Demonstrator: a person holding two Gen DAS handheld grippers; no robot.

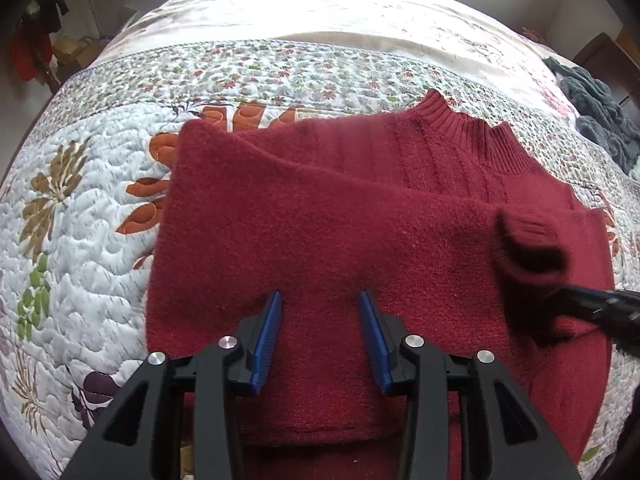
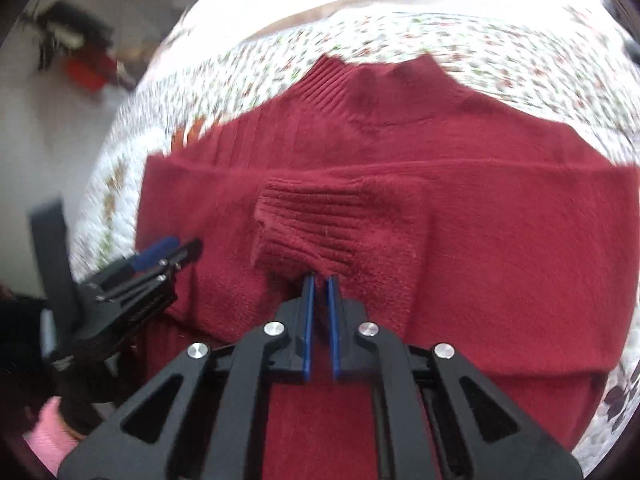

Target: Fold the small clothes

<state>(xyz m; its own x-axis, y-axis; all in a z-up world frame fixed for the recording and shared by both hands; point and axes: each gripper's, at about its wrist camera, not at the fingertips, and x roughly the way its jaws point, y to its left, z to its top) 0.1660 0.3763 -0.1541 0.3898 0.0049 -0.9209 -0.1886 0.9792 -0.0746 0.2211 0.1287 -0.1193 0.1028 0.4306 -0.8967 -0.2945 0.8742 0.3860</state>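
Observation:
A dark red knit sweater (image 1: 320, 208) lies on the bed, collar (image 1: 468, 128) at the far side and its sleeves folded across the body. My left gripper (image 1: 320, 296) hovers open over the sweater's lower part, with nothing between its blue pads. My right gripper (image 2: 320, 280) is shut on the ribbed sleeve cuff (image 2: 308, 224), which is raised slightly over the sweater's (image 2: 480, 220) chest. In the left wrist view the cuff (image 1: 528, 244) is blurred, with the right gripper (image 1: 580, 304) at its near edge. The left gripper (image 2: 168, 252) shows at the left of the right wrist view.
A floral quilt (image 1: 80, 208) covers the bed, with a cream sheet (image 1: 320, 12) beyond it. A dark grey blanket (image 1: 600, 116) is bunched at the far right. The bed edge falls away at the left, where red clothes (image 1: 28, 52) hang. A pink sleeve (image 2: 52, 436) shows low left.

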